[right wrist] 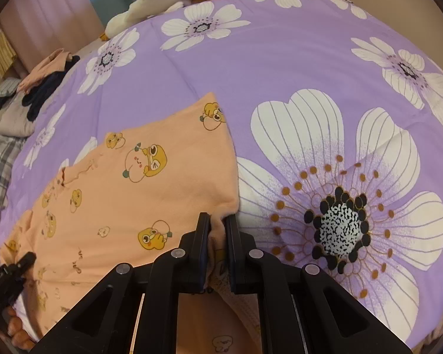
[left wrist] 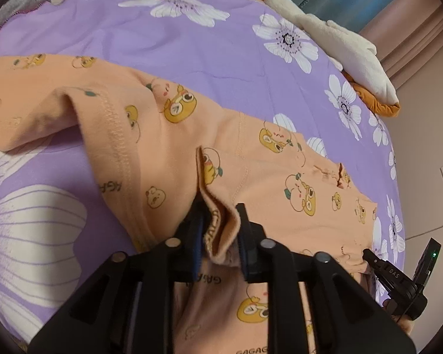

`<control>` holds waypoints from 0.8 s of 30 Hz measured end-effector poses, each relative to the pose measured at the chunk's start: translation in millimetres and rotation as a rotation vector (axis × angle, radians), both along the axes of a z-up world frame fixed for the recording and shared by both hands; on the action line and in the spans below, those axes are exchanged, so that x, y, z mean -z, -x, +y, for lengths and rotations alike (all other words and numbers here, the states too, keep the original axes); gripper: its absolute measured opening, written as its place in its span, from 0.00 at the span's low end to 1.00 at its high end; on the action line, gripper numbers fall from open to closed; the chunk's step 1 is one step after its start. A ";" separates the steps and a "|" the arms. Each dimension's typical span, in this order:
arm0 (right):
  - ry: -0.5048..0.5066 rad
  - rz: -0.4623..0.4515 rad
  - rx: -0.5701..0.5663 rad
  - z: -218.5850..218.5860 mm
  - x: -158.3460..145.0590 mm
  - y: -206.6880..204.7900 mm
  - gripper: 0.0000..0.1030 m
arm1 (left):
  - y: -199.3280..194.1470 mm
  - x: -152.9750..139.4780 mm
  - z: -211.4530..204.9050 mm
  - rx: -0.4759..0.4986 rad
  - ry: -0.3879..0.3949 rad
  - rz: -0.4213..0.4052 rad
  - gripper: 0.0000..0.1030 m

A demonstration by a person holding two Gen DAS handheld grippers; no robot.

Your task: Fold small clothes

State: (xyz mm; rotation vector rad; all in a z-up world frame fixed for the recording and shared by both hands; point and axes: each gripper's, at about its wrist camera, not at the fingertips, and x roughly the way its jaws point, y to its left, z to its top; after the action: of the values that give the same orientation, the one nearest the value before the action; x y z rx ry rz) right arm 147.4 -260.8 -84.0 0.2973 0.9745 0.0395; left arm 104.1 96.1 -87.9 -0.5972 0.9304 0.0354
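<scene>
soft matt cotton garment (left wrist: pixel 168 135) on smooth bedspread (right wrist: pixel 280 67)

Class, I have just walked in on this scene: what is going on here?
A person is folding a small orange garment printed with cartoon ducks, spread on a purple flowered bedspread. The left tongs are shut on a bunched edge of it, and the right tongs are shut on its corner. A white and orange plush toy and a pile of other clothes lie farther back.

Soft, even indoor light, slightly warm; faint shadows under the peach garment's (left wrist: pixel 192 135) folds. Heavy fisheye bending and dark vignette around the purple floral bedsheet (right wrist: pixel 280 67).
</scene>
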 end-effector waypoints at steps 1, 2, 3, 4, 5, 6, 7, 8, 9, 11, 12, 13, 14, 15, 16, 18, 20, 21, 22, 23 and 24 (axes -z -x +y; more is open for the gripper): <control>0.001 0.001 0.001 0.0 -0.2 0.4 0.07 | 2.5 -3.8 -0.9 0.002 -0.016 -0.014 0.28; 0.004 0.001 0.001 0.2 -0.4 0.9 0.07 | 4.2 -7.6 -1.7 0.001 -0.041 -0.025 0.35; 0.009 0.001 -0.001 0.7 -0.6 1.2 0.07 | 5.8 -10.8 -2.0 -0.003 -0.063 -0.033 0.41; 0.011 0.001 0.000 1.1 -0.9 1.5 0.07 | 8.4 -15.5 -2.0 -0.010 -0.083 -0.047 0.45; 0.011 0.002 0.004 1.1 -1.2 1.7 0.07 | 9.8 -18.6 -0.5 -0.013 -0.086 -0.060 0.50; 0.009 0.006 0.010 0.8 -1.8 1.8 0.07 | 11.9 -22.1 1.0 -0.014 -0.086 -0.076 0.55; 0.011 0.007 0.014 1.4 -2.5 2.1 0.08 | 14.4 -26.0 3.2 -0.017 -0.086 -0.093 0.58; 0.017 0.011 0.017 2.0 -3.7 2.2 0.08 | 17.5 -30.9 6.4 -0.030 -0.098 -0.110 0.66; 0.027 0.015 0.019 3.2 -5.3 2.5 0.12 | 21.2 -35.6 10.5 -0.049 -0.114 -0.130 0.71; 0.047 0.014 0.021 5.6 -8.6 3.9 0.23 | 29.0 -44.0 20.9 -0.093 -0.151 -0.170 0.73; 0.059 0.011 0.023 6.6 -10.7 5.0 0.35 | 31.7 -46.7 27.0 -0.115 -0.162 -0.178 0.75; 0.068 0.003 0.028 7.5 -13.4 6.6 0.46 | 33.7 -48.2 32.7 -0.135 -0.166 -0.181 0.75; 0.075 -0.009 0.034 8.0 -16.8 8.9 0.50 | 36.3 -49.1 41.1 -0.162 -0.164 -0.181 0.76; 0.078 -0.020 0.039 8.4 -20.5 10.9 0.55 | 38.3 -48.9 47.4 -0.183 -0.158 -0.178 0.77; 0.080 -0.026 0.042 9.2 -23.6 11.6 0.57 | 40.4 -47.5 56.7 -0.211 -0.146 -0.165 0.77; 0.080 -0.044 0.046 11.0 -31.9 13.4 0.58 | 43.7 -46.1 67.5 -0.254 -0.133 -0.140 0.77; 0.081 -0.074 0.044 14.7 -41.8 16.7 0.63 | 48.5 -45.8 79.9 -0.312 -0.143 -0.122 0.76; 0.084 -0.090 0.040 16.6 -46.8 18.8 0.68 | 51.0 -45.9 83.5 -0.331 -0.152 -0.119 0.76; 0.090 -0.109 0.035 19.1 -51.7 21.0 0.70 | 53.0 -45.9 88.1 -0.352 -0.160 -0.110 0.76; 0.096 -0.123 0.028 21.8 -55.6 23.0 0.70 | 54.9 -46.2 90.5 -0.364 -0.162 -0.106 0.76; 0.103 -0.135 0.019 25.3 -59.4 24.5 0.71 | 56.1 -46.6 93.2 -0.374 -0.159 -0.105 0.77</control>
State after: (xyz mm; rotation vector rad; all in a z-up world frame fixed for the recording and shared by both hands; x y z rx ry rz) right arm 122.9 -235.6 -24.5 0.2066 0.8367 -0.0075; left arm 48.0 189.2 -41.4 -0.6117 0.6968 0.4061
